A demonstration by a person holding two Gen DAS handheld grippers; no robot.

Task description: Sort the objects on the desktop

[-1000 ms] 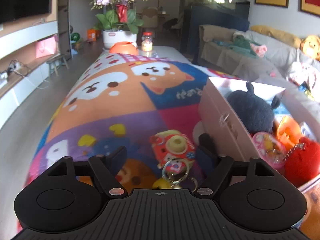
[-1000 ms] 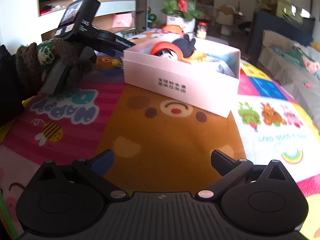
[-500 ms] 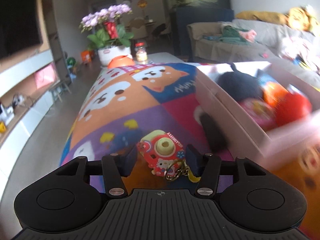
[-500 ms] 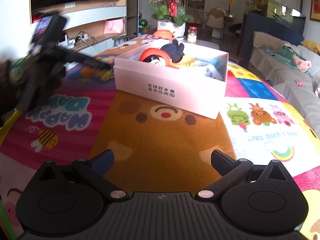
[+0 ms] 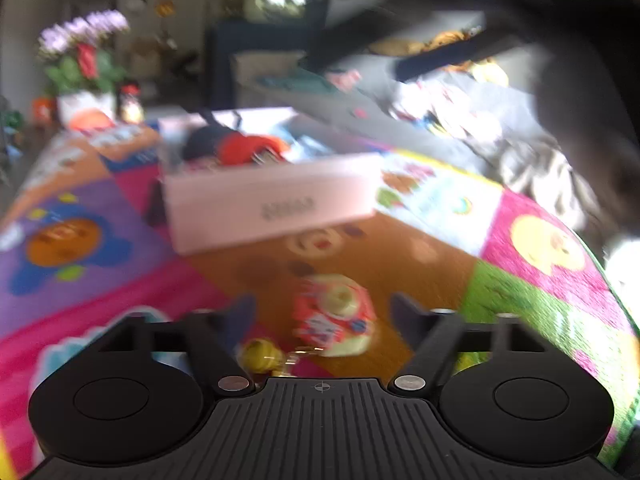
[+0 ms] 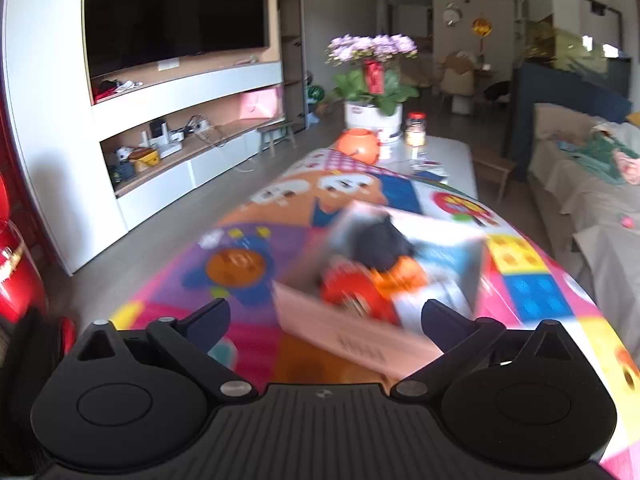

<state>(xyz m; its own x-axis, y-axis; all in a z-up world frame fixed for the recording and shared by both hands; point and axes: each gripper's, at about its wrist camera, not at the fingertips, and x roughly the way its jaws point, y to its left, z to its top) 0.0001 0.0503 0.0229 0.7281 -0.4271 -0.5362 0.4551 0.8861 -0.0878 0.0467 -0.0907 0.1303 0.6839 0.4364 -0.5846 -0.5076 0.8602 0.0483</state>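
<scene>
Both grippers released; toy camera keychain lies on the mat, outside the box.

The left gripper [image 5: 322,312] has just been opening its jaws; the red toy camera keychain [image 5: 334,316] lies between them, pads clear of it, on the cartoon mat [image 5: 120,280] near the front of the white box [image 5: 272,204]. The right gripper [image 6: 326,320], jaws wide and holding nothing, hangs above the box's near corner.

Box [image 5: 272,200] sits mid-mat [image 5: 100,280], toys [image 6: 360,280] piled in it. Toy camera [image 5: 334,316] lies on the mat before the box, nearer me, between my left gripper's [image 5: 322,312] fingers. Flowerpot [image 6: 373,114] stands far behind the box.
</scene>
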